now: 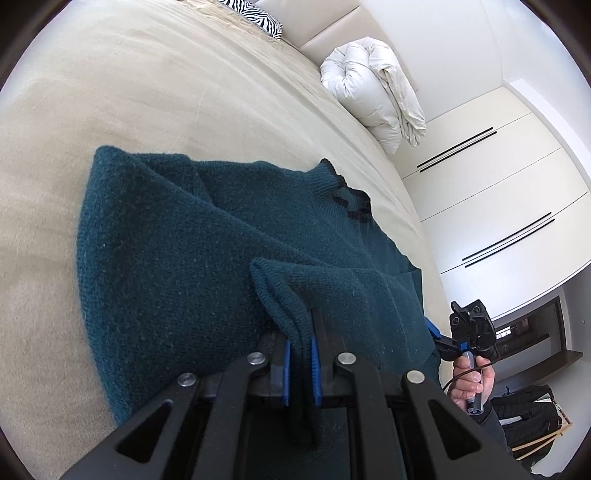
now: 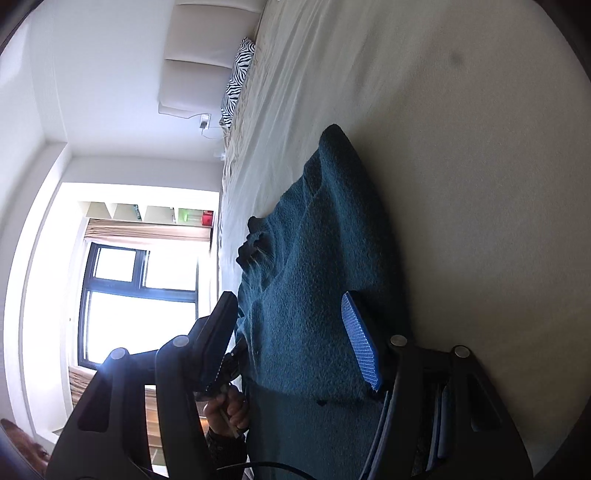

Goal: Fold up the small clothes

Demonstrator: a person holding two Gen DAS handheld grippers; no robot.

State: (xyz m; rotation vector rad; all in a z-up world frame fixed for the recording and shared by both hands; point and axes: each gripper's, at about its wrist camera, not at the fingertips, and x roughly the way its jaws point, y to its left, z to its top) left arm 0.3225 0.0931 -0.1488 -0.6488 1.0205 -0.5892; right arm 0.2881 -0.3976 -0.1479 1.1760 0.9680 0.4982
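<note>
A dark teal knitted sweater (image 1: 184, 258) lies on the beige bed (image 1: 110, 92), its dark-trimmed collar (image 1: 347, 195) toward the far right. My left gripper (image 1: 301, 350) is shut on the sweater's ribbed hem edge, lifted and folded over the body. My right gripper (image 2: 295, 325) is open, its jaws wide on either side of the sweater (image 2: 314, 277); its blue pad (image 2: 360, 339) lies by the cloth. In the left wrist view the right gripper (image 1: 469, 328) shows at the sweater's right edge, held by a hand.
A rolled white duvet (image 1: 373, 92) and a zebra-print pillow (image 1: 255, 14) lie at the bed's far end. White wardrobe doors (image 1: 498, 192) stand to the right. A window (image 2: 136, 295) shows beyond the bed.
</note>
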